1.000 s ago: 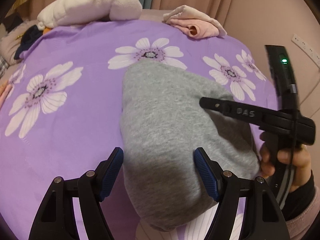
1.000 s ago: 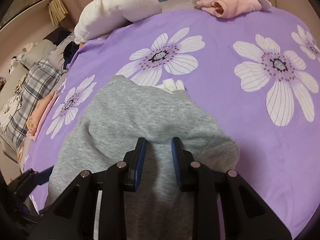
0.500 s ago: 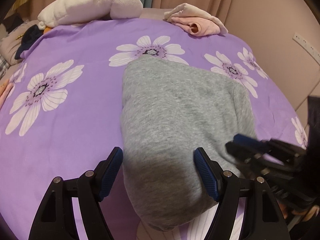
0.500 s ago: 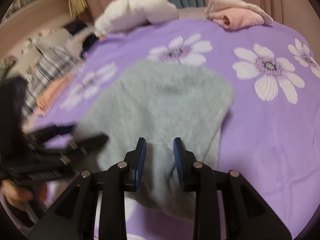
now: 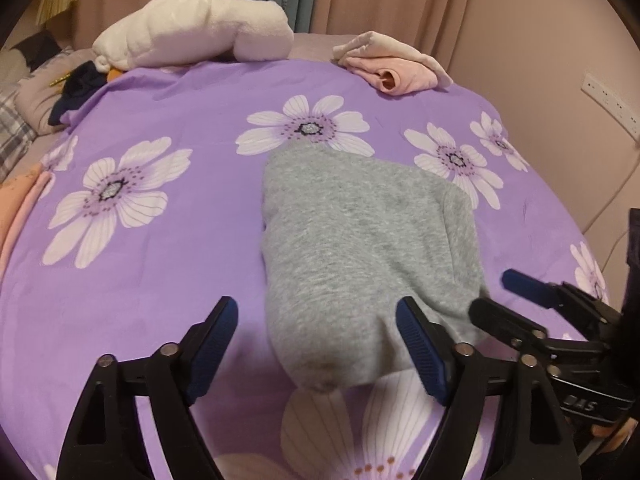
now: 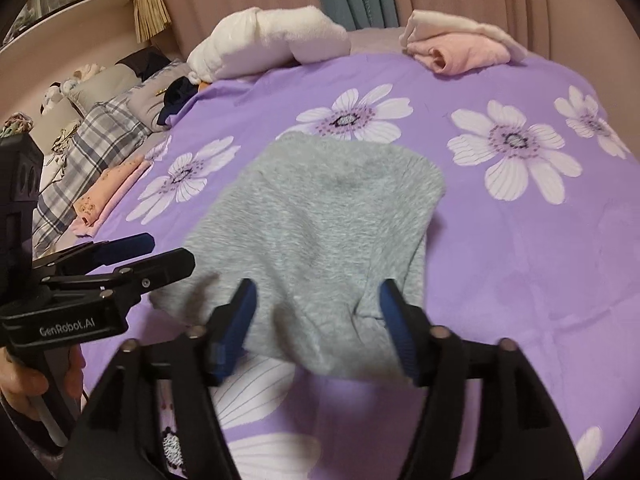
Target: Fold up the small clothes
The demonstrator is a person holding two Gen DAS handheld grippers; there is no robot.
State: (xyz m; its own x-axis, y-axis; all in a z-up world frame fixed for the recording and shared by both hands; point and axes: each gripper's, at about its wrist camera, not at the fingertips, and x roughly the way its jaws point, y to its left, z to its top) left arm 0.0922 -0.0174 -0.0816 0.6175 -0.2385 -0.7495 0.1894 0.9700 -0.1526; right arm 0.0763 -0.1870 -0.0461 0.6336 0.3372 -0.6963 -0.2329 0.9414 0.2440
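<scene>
Bedroom, curtains behind; a purple bedspread (image 5: 168,248) printed with white flowers serves as the folding surface. Grey knitted garment (image 5: 360,248) lies folded into a compact bundle near the middle of it, its near end towards the person. Left gripper (image 5: 316,348) hangs over that near end, jaws spreading wide, cloth below them but not pinched. Right gripper (image 6: 316,320) likewise over the near edge, jaws opening, pads clear of the fabric. Judged: both are letting go because this fold is finished. White plush bundle (image 5: 192,36) and a folded pink garment (image 5: 396,68) lie along the far edge, probably set aside.
</scene>
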